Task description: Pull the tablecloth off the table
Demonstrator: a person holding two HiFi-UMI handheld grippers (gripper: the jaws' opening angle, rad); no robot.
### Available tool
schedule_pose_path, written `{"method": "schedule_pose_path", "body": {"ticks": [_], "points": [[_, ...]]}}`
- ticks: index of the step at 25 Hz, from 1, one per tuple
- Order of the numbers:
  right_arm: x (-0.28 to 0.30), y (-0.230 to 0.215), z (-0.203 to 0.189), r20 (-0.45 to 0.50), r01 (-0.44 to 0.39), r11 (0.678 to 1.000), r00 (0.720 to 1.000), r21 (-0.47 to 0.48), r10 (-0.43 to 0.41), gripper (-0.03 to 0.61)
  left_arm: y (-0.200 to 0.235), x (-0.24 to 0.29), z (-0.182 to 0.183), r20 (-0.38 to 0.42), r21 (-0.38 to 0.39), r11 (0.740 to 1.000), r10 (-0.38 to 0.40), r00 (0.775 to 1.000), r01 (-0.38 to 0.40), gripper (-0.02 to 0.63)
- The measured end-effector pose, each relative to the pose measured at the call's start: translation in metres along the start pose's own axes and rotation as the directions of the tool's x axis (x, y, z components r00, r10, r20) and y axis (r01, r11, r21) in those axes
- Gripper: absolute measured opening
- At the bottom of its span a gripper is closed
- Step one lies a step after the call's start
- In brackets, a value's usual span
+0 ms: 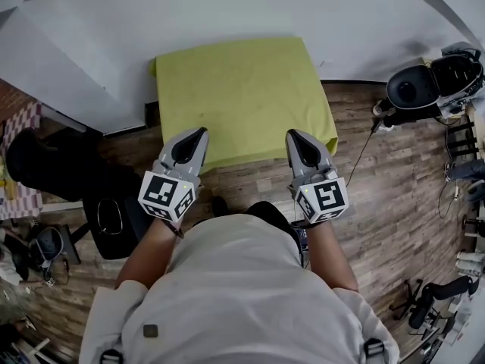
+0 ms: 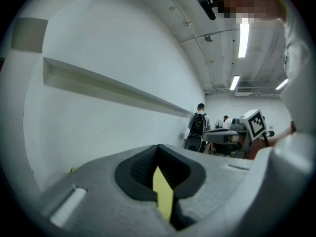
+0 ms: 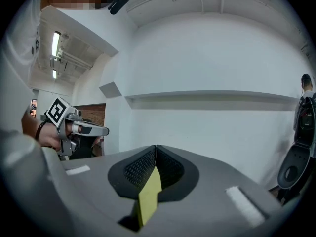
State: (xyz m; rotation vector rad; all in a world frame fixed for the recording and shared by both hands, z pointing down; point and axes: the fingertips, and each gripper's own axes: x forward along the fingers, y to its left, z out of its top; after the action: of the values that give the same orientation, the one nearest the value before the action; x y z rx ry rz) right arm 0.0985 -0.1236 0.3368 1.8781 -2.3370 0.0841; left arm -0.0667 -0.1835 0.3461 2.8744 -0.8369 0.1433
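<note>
A yellow-green tablecloth (image 1: 239,97) hangs stretched in front of me, its near edge held up at both corners. My left gripper (image 1: 198,134) is shut on the near left edge; a strip of the cloth (image 2: 163,194) shows pinched between its dark pads. My right gripper (image 1: 292,136) is shut on the near right edge, with a fold of the cloth (image 3: 149,194) clamped between its pads. The far end of the cloth reaches toward the white wall (image 1: 227,14). No table shows under the cloth in the head view.
A black chair (image 1: 114,218) and dark bags (image 1: 38,161) stand at my left. A black round appliance (image 1: 424,86) sits on the wood floor (image 1: 394,188) at the right, with cables and more gear along the right edge. People stand far off in the left gripper view.
</note>
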Motion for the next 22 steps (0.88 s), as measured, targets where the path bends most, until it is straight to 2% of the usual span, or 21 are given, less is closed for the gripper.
{"method": "schedule_pose_path", "body": {"ticks": [7, 13, 18, 22], "points": [[0.045, -0.035, -0.014, -0.046, -0.041, 0.999, 0.998, -0.017, 0.040, 0.014, 0.024, 0.037, -0.007, -0.023, -0.023, 0.999, 0.033, 0.999, -0.033, 0.003], [0.099, -0.082, -0.031, -0.095, -0.107, 0.994, 0.990, 0.000, 0.106, 0.015, 0.049, 0.082, -0.021, -0.087, -0.050, 0.994, 0.094, 0.992, -0.098, 0.005], [0.135, -0.126, -0.058, -0.167, -0.164, 0.986, 0.972, 0.013, 0.164, 0.023, 0.066, 0.123, -0.042, -0.144, -0.085, 0.982, 0.155, 0.977, -0.168, 0.018], [0.159, -0.147, -0.092, -0.237, -0.216, 0.976, 0.947, 0.032, 0.217, 0.057, 0.083, 0.147, -0.068, -0.195, -0.100, 0.970, 0.200, 0.960, -0.222, 0.026]]}}
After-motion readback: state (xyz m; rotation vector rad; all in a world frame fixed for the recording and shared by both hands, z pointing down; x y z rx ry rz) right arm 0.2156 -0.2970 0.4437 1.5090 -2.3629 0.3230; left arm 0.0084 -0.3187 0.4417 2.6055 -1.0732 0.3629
